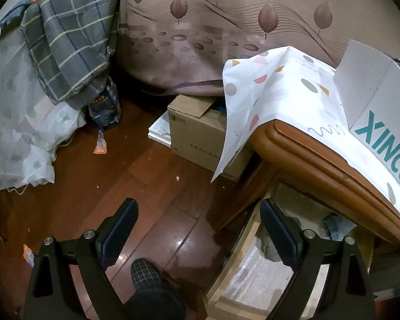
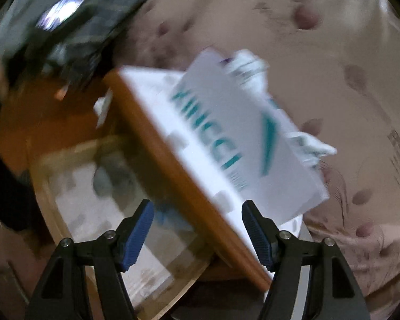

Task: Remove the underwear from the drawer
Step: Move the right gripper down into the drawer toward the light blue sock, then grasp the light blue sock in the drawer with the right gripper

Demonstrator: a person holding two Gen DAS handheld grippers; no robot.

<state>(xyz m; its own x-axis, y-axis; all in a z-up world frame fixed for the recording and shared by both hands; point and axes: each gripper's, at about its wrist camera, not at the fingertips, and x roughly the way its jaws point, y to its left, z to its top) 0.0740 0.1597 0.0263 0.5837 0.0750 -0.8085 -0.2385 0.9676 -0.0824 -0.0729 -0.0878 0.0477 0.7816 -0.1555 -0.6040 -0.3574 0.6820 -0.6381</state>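
The wooden drawer [image 1: 241, 242] of a nightstand [image 1: 320, 160] stands pulled out at the lower right, lined with pale patterned paper. Inside lie a grey cloth piece [image 1: 266, 250] and a bluish one [image 1: 336, 225], partly hidden under the nightstand top. My left gripper [image 1: 198, 205] hangs open over the floor and the drawer's left rim, holding nothing. The right wrist view is blurred by motion. There my right gripper [image 2: 198, 205] is open and empty above the nightstand's front edge, with the drawer [image 2: 44, 200], the grey piece [image 2: 106, 178] and a blue one [image 2: 168, 213] below it.
A white box [image 1: 373, 93] with teal letters sits on the nightstand's spotted cloth [image 1: 274, 93]; pale fabric [image 2: 249, 65] sticks out of it. A cardboard box [image 1: 197, 130] stands on the wooden floor [image 1: 93, 200] by the bed [image 1: 226, 26]. A person's plaid slipper [image 1: 145, 269] is below.
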